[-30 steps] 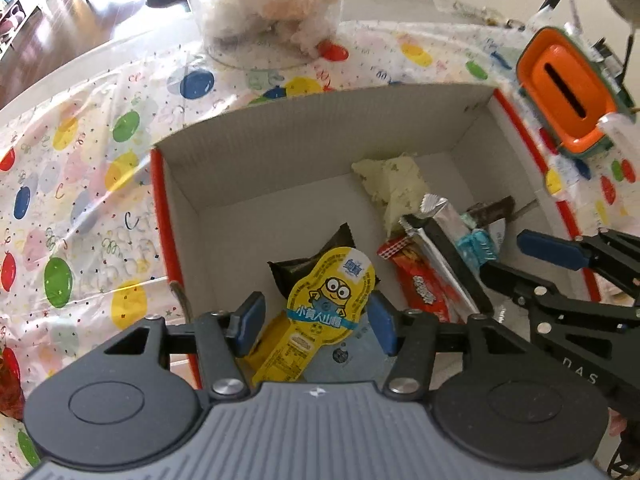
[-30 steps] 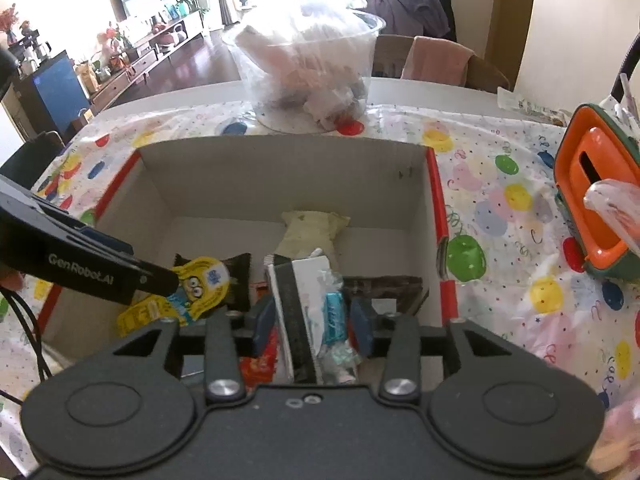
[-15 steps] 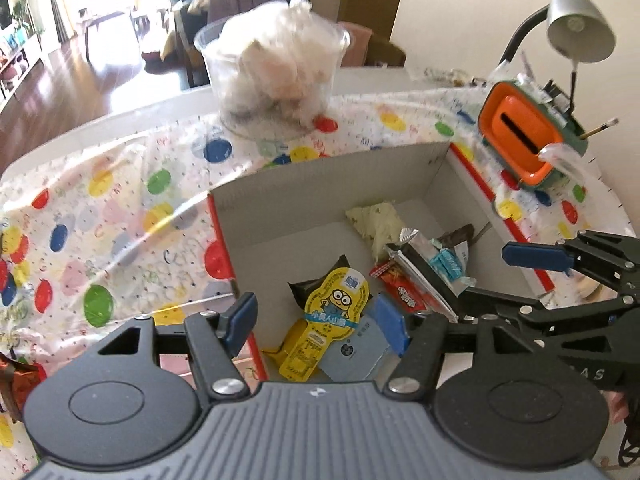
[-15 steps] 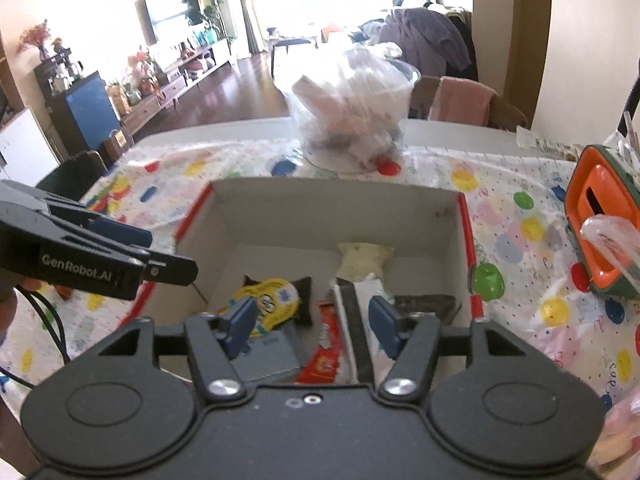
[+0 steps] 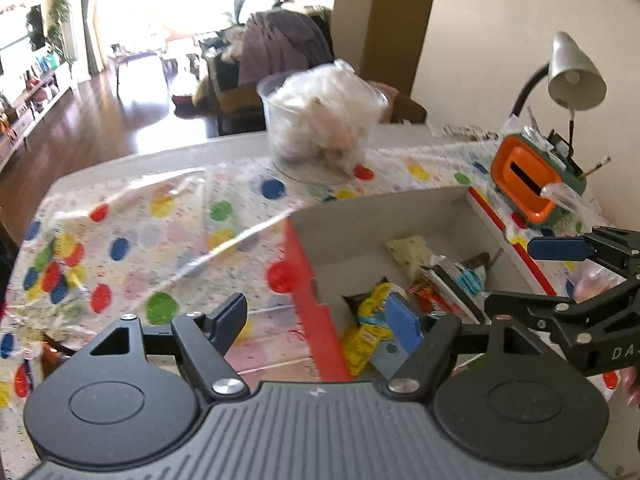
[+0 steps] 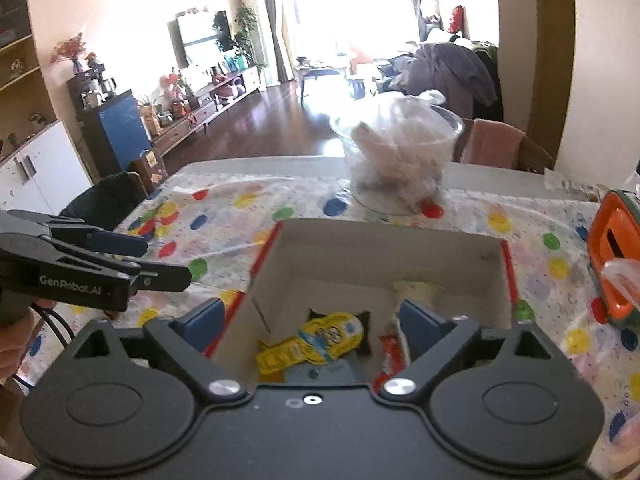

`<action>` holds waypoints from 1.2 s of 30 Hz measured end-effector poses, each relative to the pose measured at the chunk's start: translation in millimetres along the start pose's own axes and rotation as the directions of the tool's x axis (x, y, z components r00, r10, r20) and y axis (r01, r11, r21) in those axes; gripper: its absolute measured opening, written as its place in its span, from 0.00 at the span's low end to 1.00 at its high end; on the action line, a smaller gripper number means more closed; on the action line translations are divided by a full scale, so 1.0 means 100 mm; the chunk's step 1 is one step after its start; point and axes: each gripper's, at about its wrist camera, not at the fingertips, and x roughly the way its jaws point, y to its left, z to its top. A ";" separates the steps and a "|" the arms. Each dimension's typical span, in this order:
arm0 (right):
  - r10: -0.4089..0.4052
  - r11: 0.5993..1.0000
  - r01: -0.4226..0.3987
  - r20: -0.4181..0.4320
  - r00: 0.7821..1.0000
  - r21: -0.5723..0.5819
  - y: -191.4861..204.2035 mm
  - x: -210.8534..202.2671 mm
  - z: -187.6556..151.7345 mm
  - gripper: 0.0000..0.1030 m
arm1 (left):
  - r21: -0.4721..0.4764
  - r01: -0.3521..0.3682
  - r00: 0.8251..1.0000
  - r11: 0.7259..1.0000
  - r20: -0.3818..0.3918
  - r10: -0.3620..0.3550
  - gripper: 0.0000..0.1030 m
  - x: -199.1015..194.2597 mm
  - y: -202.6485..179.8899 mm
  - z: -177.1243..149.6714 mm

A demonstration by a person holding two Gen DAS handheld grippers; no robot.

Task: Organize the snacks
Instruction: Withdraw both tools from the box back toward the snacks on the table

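Note:
A cardboard box (image 5: pixel 400 216) (image 6: pixel 384 248) with red edges sits on the dotted tablecloth. Inside it lie several snacks: a yellow cartoon pouch (image 5: pixel 372 312) (image 6: pixel 320 340), a red packet (image 5: pixel 430 296) (image 6: pixel 388 354), a pale yellow bag (image 5: pixel 410 252) and a silver-and-black wrapper (image 5: pixel 456 280). My left gripper (image 5: pixel 320 320) hangs above the box's left wall, its jaws opening with nothing between them. My right gripper (image 6: pixel 312 320) hangs over the box's near side, jaws opening wide and empty. The right gripper (image 5: pixel 540 280) also shows at the right of the left wrist view, and the left gripper (image 6: pixel 152 256) at the left of the right wrist view.
A clear tub of wrapped items (image 5: pixel 324 120) (image 6: pixel 400 152) stands behind the box. An orange and green container (image 5: pixel 528 176) (image 6: pixel 616 264) sits at the right, under a grey desk lamp (image 5: pixel 572 76). The dotted tablecloth (image 5: pixel 160 232) stretches left of the box.
Both grippers let go of their snacks, opened and lifted up and back from the box. The pouch and the wrapper stayed in the box. The left gripper also shifted left.

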 end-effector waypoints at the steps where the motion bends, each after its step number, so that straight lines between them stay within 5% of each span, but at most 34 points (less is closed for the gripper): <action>1: 0.007 1.000 -0.007 0.002 1.000 -0.001 0.04 0.01 0.01 0.93 | 0.002 -0.009 1.000 1.000 0.011 0.009 0.74 -0.04 0.04 -0.02; 16: 0.091 0.995 -0.091 -0.004 0.996 -0.031 0.82 0.40 0.12 1.00 | -0.060 -0.049 0.995 0.997 0.079 0.054 0.80 -0.39 1.01 -0.38; 36: 0.082 0.997 -0.083 -0.129 0.988 0.000 2.16 1.32 0.08 1.00 | 0.028 -0.031 0.999 0.999 -0.033 0.031 0.81 -0.26 2.77 -0.83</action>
